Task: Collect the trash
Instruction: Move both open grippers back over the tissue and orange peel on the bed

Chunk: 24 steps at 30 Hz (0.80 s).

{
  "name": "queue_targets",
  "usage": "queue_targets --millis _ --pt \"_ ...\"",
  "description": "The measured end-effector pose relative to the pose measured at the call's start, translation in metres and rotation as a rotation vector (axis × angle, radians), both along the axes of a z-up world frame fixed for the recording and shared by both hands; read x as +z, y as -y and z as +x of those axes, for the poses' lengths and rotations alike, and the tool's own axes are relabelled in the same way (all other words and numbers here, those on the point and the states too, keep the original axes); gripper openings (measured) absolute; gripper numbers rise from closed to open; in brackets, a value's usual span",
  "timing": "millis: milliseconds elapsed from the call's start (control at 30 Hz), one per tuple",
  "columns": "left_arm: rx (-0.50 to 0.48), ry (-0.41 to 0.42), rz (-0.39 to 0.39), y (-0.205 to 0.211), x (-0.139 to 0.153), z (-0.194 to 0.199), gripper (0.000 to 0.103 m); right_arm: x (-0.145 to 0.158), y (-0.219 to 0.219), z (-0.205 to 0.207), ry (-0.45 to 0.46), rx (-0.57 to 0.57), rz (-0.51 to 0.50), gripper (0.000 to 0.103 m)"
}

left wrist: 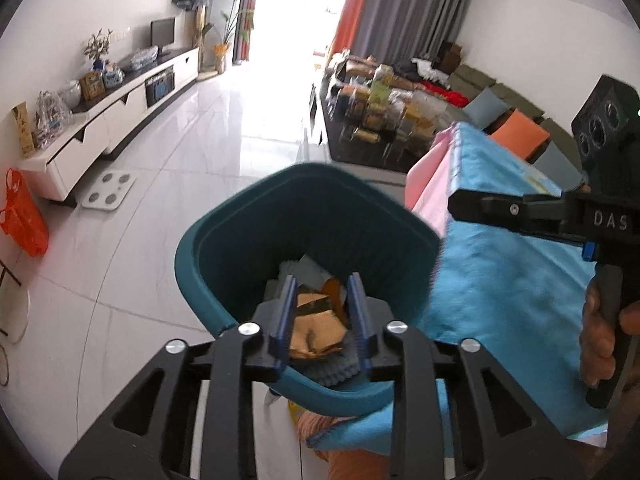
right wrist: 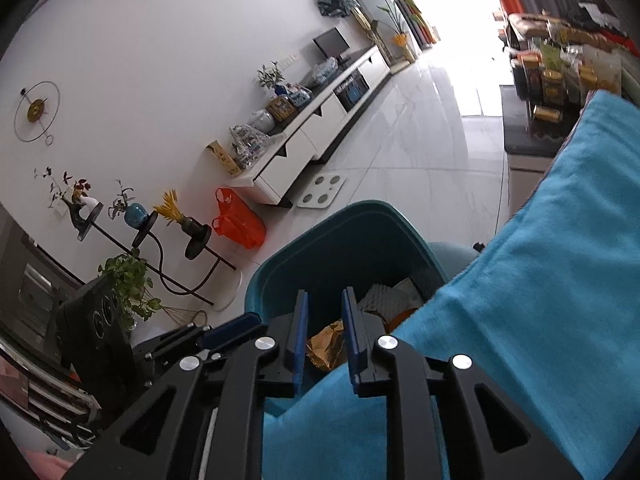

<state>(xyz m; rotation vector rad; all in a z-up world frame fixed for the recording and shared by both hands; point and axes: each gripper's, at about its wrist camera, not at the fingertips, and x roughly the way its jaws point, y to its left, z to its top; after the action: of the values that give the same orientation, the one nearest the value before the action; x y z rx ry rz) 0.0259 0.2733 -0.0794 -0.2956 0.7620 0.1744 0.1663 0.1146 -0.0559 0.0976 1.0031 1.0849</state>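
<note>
We look down into a teal bin (left wrist: 256, 236) standing just beside a worktop draped in a blue cloth (left wrist: 500, 264), its mouth tipped up toward us. Inside lies the trash: a crumpled gold wrapper (left wrist: 316, 332), creased and shiny, with a dark band across it, its longer side running roughly away from us, on top of pale paper and a grey ribbed piece. An orange scrap sits just behind it.

Our left gripper (left wrist: 322, 316) hangs over the near rim with its jaws released, a gap on either side of the wrapper seen between them; whether the pads touch it we cannot tell. Our right gripper (right wrist: 325, 332) hovers over the cloth's edge and the bin, jaws parted, nothing clamped. From the left wrist view we see a hand (left wrist: 600, 340) gripping the other tool's handle.

The floor (left wrist: 180, 152) is glossy white tile. A long white cabinet (left wrist: 116, 116) runs along the wall, with a white scale (left wrist: 109, 191) and an orange bag (left wrist: 22, 216) nearby.
</note>
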Motion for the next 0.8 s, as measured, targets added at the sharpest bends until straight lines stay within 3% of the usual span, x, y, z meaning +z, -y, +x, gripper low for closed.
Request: queue_targets --millis 333,400,533,800 --pt "-0.171 0.154 0.028 0.064 0.041 -0.012 0.055 0.033 0.083 -0.025 0.133 -0.062 0.045 0.029" --pt "-0.212 0.169 0.028 0.079 0.046 -0.011 0.057 0.037 0.105 -0.027 0.15 -0.102 0.054 0.034" --pt "-0.325 0.182 0.019 0.12 0.05 -0.003 0.057 0.043 0.158 -0.033 0.19 -0.203 0.05 0.036" --pt "-0.523 0.162 -0.005 0.202 0.047 0.024 0.057 0.035 0.26 -0.035 0.182 -0.429 0.027 0.036"
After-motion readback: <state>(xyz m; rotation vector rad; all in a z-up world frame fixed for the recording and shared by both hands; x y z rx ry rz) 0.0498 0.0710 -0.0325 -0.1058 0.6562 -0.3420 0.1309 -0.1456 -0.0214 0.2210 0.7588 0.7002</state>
